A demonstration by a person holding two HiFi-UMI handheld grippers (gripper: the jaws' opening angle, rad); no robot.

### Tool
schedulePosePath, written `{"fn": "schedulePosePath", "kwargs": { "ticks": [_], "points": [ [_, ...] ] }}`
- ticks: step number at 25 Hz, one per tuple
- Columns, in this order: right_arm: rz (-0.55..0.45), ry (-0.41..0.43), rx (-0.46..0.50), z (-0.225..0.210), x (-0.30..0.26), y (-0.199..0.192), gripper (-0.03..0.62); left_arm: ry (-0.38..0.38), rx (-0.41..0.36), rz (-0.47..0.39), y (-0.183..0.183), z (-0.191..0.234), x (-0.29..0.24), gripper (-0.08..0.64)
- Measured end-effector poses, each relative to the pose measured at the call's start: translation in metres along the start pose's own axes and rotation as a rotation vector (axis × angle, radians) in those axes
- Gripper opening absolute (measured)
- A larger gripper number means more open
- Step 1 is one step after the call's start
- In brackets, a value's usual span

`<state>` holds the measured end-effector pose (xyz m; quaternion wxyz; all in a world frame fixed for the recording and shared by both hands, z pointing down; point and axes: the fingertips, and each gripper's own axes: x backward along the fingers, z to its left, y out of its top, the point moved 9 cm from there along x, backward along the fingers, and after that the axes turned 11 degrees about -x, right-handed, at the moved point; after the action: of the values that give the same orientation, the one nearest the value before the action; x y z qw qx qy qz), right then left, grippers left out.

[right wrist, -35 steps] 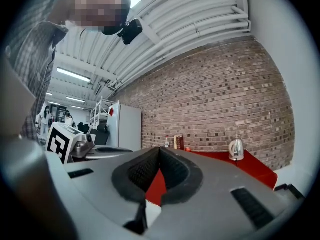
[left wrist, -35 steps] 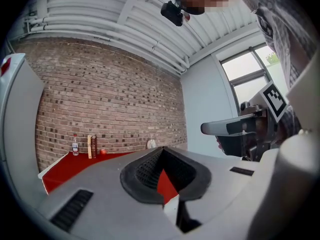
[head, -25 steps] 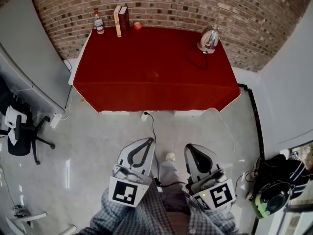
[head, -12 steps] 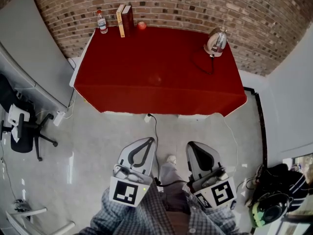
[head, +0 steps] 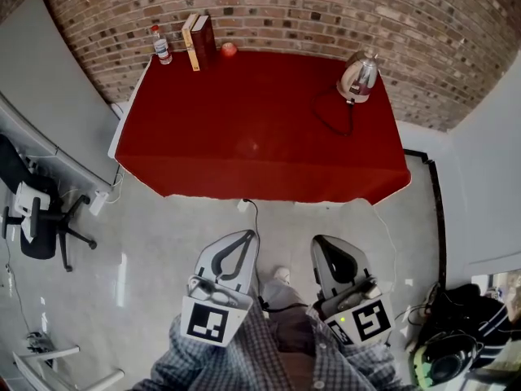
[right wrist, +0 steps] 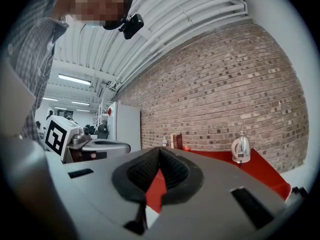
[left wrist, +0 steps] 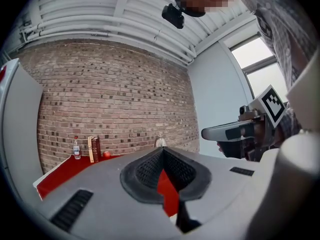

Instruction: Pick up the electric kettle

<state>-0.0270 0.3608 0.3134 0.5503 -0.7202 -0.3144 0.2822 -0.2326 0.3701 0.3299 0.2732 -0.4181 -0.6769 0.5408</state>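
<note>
The electric kettle (head: 358, 78), silver with a dark base and a black cord, stands upright at the far right corner of the red-clothed table (head: 260, 137); it also shows as the kettle (right wrist: 241, 149) in the right gripper view and just its top, the kettle (left wrist: 160, 142), in the left gripper view. Both grippers are held low over the floor, well short of the table. The left gripper (head: 244, 236) is shut and holds nothing. My right gripper (head: 324, 244) is likewise shut and empty. Each points level toward the table.
At the table's far left stand a water bottle (head: 160, 45), two upright books (head: 198, 41) and a small red ball (head: 229, 49). A brick wall backs the table. An office chair (head: 37, 222) sits at left, a cable (head: 254, 218) runs on the floor, bags (head: 456, 340) lie at right.
The table and kettle have drawn closer and sit lower in the head view as the person walks forward. Both grippers stay shut and keep their place before the body.
</note>
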Motion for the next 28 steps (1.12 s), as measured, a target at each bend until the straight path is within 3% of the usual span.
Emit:
{"fn": "schedulePosePath", "kwargs": {
  "ticks": [17,28],
  "points": [
    [0.003,0.051,-0.021,-0.093,-0.034,0.014,0.006,0.078,0.008,0.023,0.001,-0.005,-0.084,0.008],
    [0.006,0.052,0.005,-0.113,-0.033,0.018,0.006,0.105,0.023,0.027,0.003,-0.009,-0.100,0.008]
  ]
}}
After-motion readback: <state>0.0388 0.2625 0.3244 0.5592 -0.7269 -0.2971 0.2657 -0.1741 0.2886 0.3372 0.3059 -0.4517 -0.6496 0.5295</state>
